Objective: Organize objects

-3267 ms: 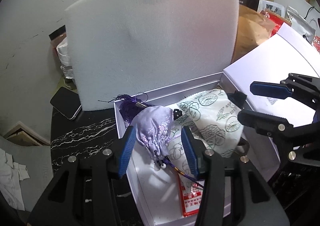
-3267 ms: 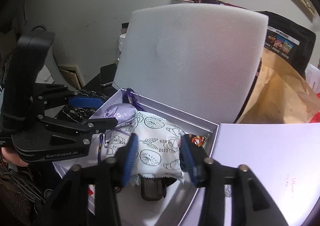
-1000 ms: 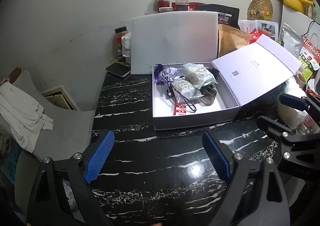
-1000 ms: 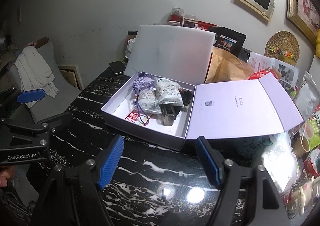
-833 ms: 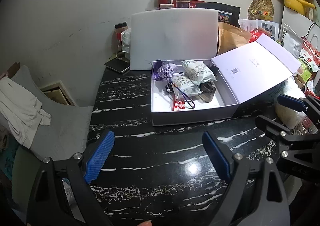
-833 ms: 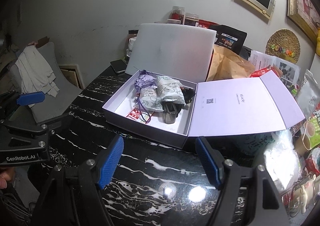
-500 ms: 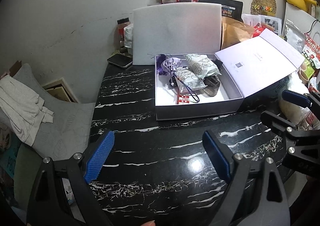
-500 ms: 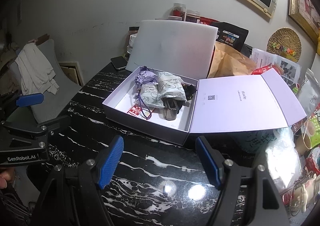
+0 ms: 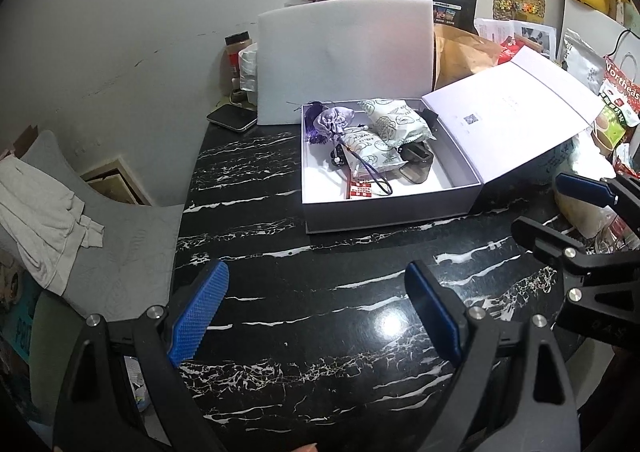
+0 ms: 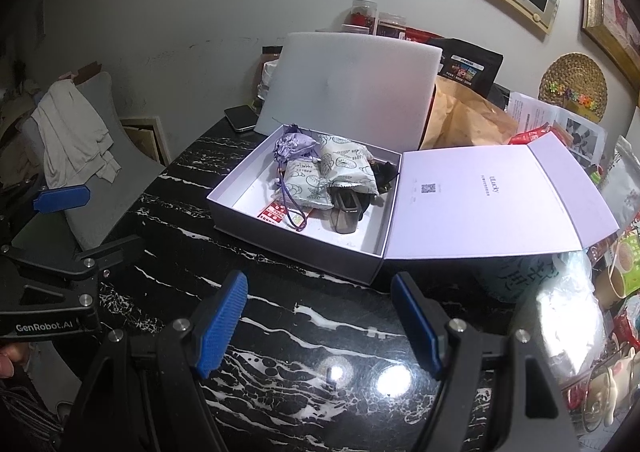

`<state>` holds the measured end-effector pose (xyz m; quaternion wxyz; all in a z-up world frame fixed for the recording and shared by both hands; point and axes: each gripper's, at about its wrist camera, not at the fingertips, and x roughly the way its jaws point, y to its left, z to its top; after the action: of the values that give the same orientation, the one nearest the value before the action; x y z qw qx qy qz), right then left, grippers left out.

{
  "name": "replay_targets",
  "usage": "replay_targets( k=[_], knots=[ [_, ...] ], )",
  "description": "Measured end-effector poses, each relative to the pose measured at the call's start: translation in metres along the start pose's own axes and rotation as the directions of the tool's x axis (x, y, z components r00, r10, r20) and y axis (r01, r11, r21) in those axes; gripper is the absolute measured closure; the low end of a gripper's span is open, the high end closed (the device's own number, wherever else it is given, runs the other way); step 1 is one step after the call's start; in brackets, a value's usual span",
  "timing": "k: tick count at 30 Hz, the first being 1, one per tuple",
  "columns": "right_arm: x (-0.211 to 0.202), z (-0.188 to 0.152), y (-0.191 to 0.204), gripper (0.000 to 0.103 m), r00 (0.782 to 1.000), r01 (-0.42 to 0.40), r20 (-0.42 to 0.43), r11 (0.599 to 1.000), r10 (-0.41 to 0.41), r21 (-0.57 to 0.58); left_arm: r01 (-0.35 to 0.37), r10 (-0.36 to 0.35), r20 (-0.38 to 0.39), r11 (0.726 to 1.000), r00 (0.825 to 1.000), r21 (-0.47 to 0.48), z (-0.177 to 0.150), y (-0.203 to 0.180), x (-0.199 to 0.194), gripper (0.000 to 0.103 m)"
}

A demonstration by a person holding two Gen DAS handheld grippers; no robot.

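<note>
A pale lilac gift box (image 9: 384, 209) (image 10: 292, 252) stands open on the black marble table (image 9: 320, 332), its lid (image 9: 508, 115) (image 10: 480, 203) folded out to the right. Inside lie a purple satin pouch (image 9: 334, 121) (image 10: 294, 143), two white patterned sachets (image 9: 394, 121) (image 10: 346, 165), a dark smoky case (image 9: 418, 167) (image 10: 346, 217) and a red tag (image 9: 362, 189) (image 10: 276, 213). My left gripper (image 9: 316, 316) hangs open and empty over the table's near part, well short of the box. My right gripper (image 10: 320, 322) is open too, with nothing in it.
A white foam sheet (image 9: 346, 55) (image 10: 352, 91) leans on the wall behind the box, a phone (image 9: 232, 117) beside it. Bags, jars and packets crowd the back and right. A grey chair with a white cloth (image 9: 44, 211) stands left of the table.
Both grippers pulled back from inside the box to the near side of the table and opened wider. Over the last second they barely shifted; the box contents stay put.
</note>
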<state>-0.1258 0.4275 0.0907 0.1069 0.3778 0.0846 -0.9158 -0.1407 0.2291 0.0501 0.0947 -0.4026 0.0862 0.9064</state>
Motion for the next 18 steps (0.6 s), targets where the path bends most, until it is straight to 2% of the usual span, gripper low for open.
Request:
replay_targets(
  k=[18],
  knots=[
    [-0.0046,-0.0026,0.0004,0.028,1.000,0.002,0.003,1.000,-0.002,-0.011,0.002,-0.002,-0.001,1.000,1.000,0.011,-0.0021,-0.0010,-0.0036,0.014]
  ],
)
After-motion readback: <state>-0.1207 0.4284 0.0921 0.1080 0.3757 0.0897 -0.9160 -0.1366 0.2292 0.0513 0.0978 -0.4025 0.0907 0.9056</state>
